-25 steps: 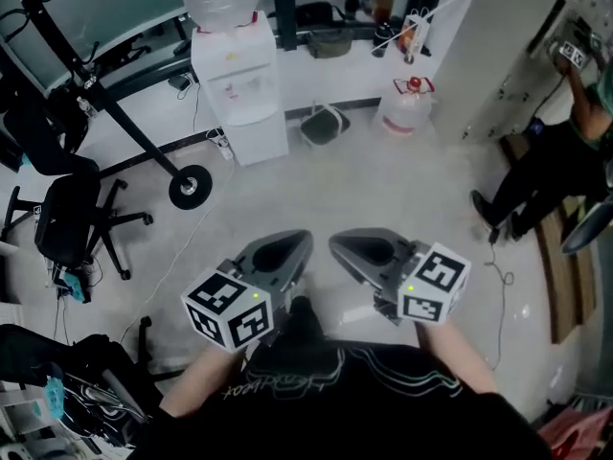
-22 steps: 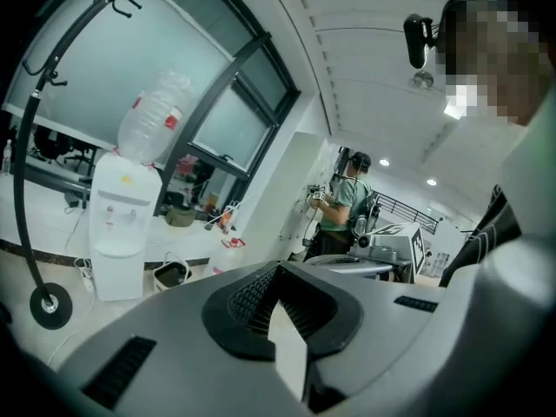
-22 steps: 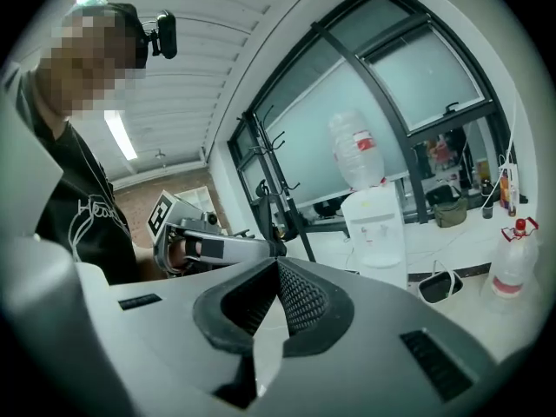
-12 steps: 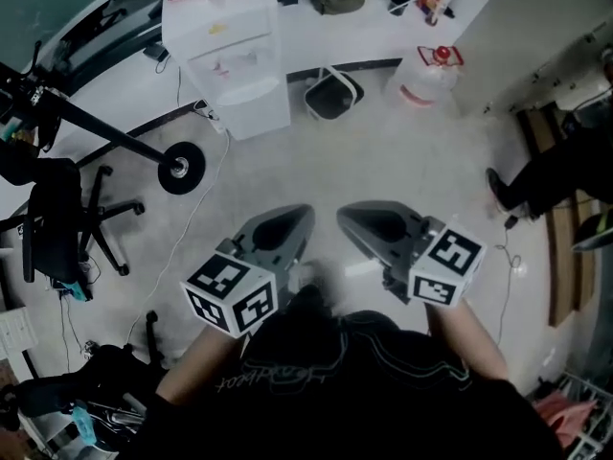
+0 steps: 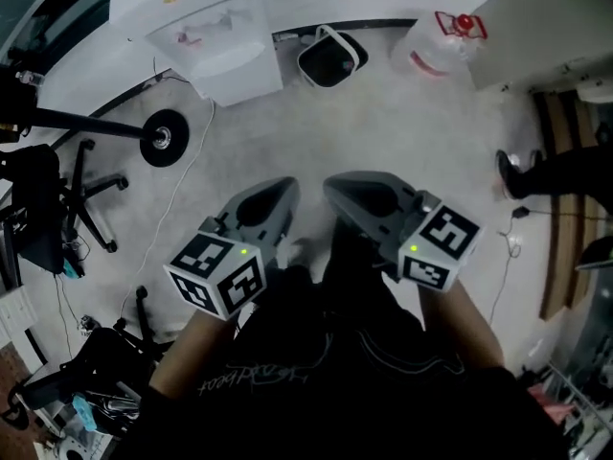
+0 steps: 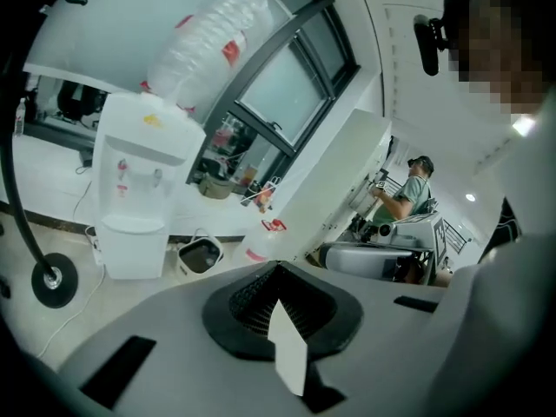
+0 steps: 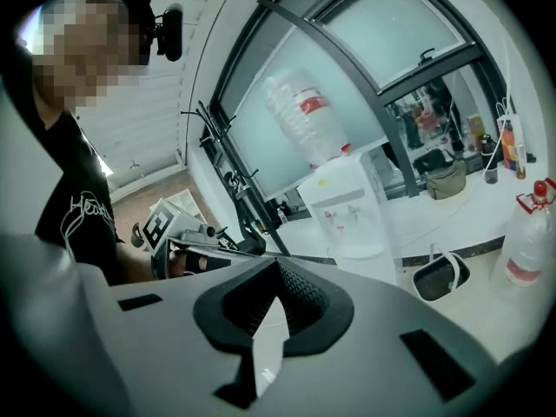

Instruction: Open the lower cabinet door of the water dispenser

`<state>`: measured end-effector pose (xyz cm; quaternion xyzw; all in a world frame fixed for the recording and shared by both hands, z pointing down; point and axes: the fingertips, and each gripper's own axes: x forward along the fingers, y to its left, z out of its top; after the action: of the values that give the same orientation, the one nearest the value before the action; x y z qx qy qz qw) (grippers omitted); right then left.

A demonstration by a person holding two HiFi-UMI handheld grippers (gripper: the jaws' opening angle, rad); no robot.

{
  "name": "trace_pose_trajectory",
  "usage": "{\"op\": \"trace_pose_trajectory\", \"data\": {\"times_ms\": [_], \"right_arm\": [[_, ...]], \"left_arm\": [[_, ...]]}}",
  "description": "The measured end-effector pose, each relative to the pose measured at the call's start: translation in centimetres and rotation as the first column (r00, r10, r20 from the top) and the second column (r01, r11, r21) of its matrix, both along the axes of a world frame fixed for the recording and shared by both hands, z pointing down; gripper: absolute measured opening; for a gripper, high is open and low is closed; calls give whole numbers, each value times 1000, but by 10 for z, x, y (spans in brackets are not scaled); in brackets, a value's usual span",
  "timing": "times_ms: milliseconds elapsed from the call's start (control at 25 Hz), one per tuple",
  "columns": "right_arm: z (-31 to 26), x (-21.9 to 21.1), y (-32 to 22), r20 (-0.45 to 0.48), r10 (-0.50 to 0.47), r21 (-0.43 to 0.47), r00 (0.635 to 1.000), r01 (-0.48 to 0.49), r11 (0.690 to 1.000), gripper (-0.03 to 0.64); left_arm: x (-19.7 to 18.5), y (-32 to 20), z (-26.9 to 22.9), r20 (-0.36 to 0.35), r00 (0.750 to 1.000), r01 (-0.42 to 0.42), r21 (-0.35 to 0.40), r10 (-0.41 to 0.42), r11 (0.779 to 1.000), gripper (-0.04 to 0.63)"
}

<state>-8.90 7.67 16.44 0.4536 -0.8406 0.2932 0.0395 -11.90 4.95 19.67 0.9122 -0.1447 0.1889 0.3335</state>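
Drawing nearer to water dispenser (image 5: 206,32) than a second ago, carrying left gripper (image 5: 280,192) and right gripper (image 5: 343,186) both clamped shut, empty (bottle (image 6: 204,50) label red, unreadable).

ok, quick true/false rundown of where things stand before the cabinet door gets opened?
1. The left gripper and right gripper are both shut and empty. True.
2. The left gripper touches the water dispenser. False: bare floor lies between them.
3. An upturned bottle sits on the dispenser. True.
4. The lower cabinet door is open. False: it looks shut.
5. In the head view, the bin stands left of the dispenser. False: it is to its right.
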Motion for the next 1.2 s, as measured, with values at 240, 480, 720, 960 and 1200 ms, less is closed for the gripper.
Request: {"op": "trace_pose_trajectory", "data": {"times_ms": [240,480,720,960,1200], "right_arm": [[45,67,-42,28,-80,-64,996,82,995,12],[108,150,-104,52,-138,-67,989,142,988,12],[164,197,-143,70,-172,-85,983,178,980,12],[211,212,-179,66,-137,-74,988,142,987,12],[261,215,-223,36,-88,-94,996,91,991,12]], "left_arm": [[67,-36,47,63,992,117,-47,-114,992,0],[141,-91,110,121,967,234,-59,-225,971,0],[187,-125,161,147,942,314,-63,-302,947,0],[200,-158,210,164,920,368,-41,-357,929,0],[185,-192,264,224,889,413,-20,-398,911,1]]}}
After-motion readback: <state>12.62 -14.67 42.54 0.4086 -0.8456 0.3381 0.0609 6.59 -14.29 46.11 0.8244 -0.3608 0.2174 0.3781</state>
